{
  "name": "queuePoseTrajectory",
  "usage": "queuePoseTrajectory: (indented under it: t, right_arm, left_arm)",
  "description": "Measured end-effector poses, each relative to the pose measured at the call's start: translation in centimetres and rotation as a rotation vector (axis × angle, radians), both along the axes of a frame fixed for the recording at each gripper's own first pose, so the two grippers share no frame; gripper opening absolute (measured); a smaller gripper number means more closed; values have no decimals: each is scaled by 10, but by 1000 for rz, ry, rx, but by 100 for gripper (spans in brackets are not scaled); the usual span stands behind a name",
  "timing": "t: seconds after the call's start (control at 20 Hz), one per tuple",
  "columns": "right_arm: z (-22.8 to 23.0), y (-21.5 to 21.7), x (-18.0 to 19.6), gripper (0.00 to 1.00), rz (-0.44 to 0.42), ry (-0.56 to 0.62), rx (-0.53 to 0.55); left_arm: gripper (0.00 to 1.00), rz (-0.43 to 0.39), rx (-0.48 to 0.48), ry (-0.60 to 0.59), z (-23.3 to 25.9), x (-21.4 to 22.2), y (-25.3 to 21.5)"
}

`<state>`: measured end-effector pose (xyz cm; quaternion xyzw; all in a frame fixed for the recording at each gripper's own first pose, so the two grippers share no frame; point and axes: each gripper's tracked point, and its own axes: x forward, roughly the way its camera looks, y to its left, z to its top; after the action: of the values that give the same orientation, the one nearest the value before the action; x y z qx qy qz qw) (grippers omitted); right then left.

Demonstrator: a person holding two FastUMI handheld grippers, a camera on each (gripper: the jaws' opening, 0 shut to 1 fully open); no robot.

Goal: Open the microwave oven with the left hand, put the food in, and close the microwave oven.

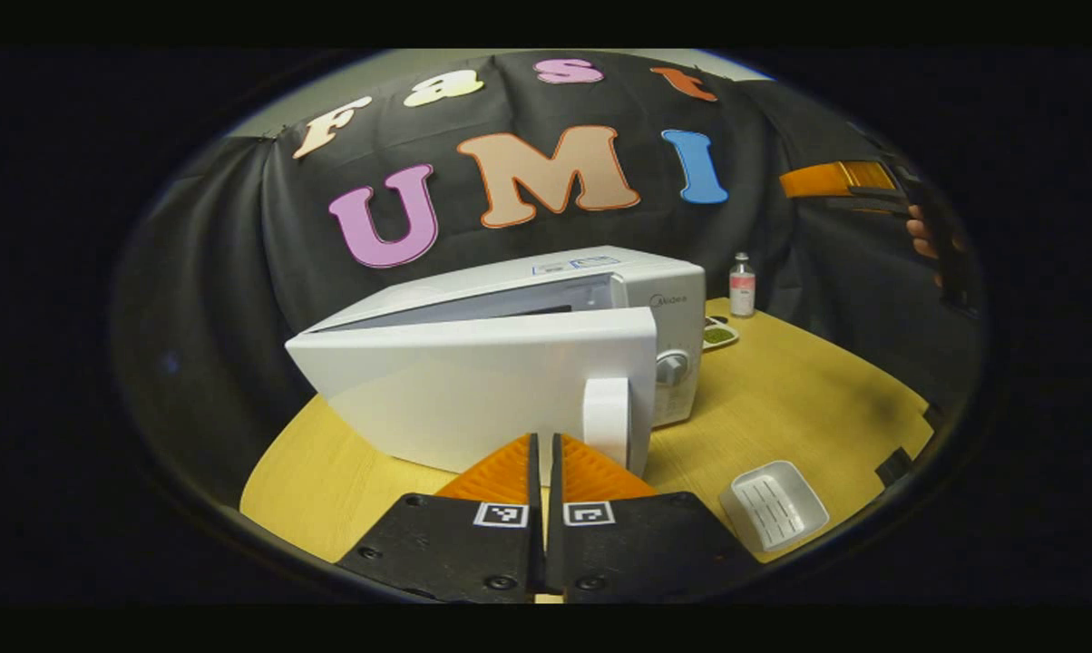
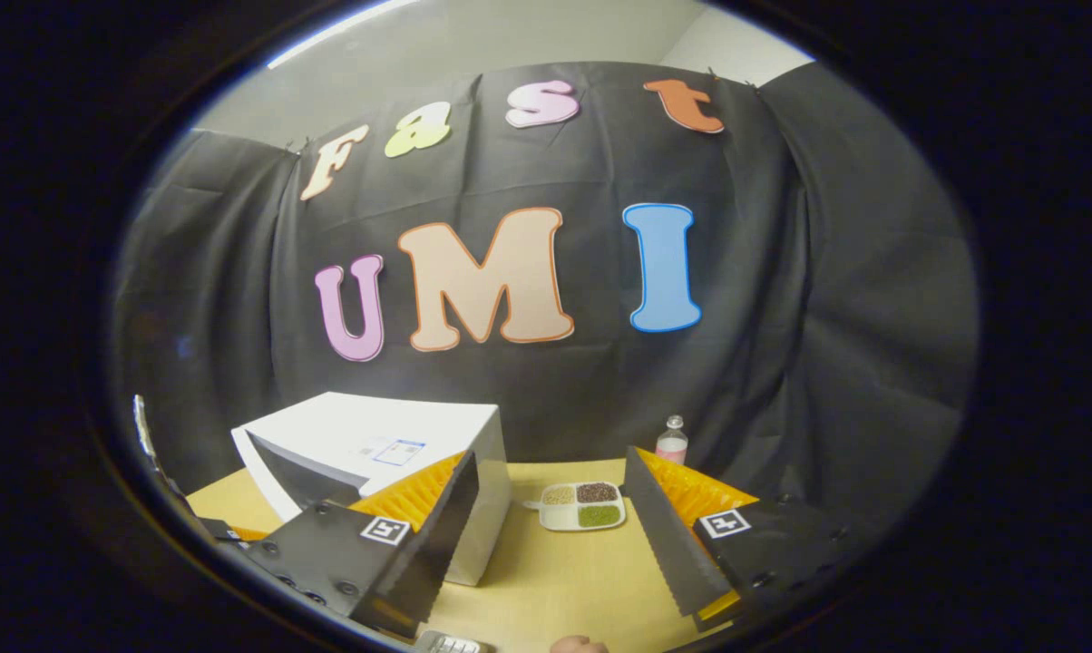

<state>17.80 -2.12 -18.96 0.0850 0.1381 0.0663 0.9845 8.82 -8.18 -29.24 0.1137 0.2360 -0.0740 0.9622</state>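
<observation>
The white microwave [image 1: 664, 299] stands on the wooden table [image 1: 809, 399]. Its door [image 1: 473, 390] is swung partly open toward me, hinged at the left. My left gripper [image 1: 544, 442] is shut with nothing between its fingers, close in front of the door and just left of the door handle [image 1: 607, 417]. The food tray [image 2: 582, 506], with compartments of grains, lies on the table right of the microwave [image 2: 374, 444]. My right gripper [image 2: 550, 453] is open and held well above the table, with the tray seen far off between its fingers.
A small bottle [image 1: 742, 286] stands behind the food tray [image 1: 718, 336] near the cloth wall. An empty white dish [image 1: 773, 503] lies at the table's near right. The other gripper [image 1: 859, 181] and its hand [image 1: 922, 236] hover high at the right.
</observation>
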Motion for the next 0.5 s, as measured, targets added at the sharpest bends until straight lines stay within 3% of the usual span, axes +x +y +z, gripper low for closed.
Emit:
queuePoseTrajectory:
  t: [0.05, 0.1, 0.15, 0.5]
  right_arm:
    - [2, 2, 2, 92, 8, -5, -1]
    - [2, 3, 3, 99, 13, -10, -6]
    - [3, 4, 5, 92, 19, -14, -11]
    - [2, 2, 10, 92, 34, -16, -10]
  left_arm:
    - [0, 3, -3, -1, 0, 3, -2]
    - [0, 7, -2, 0, -1, 8, -2]
    - [0, 9, -1, 0, -2, 11, -3]
    - [0, 14, -12, -4, -5, 32, -11]
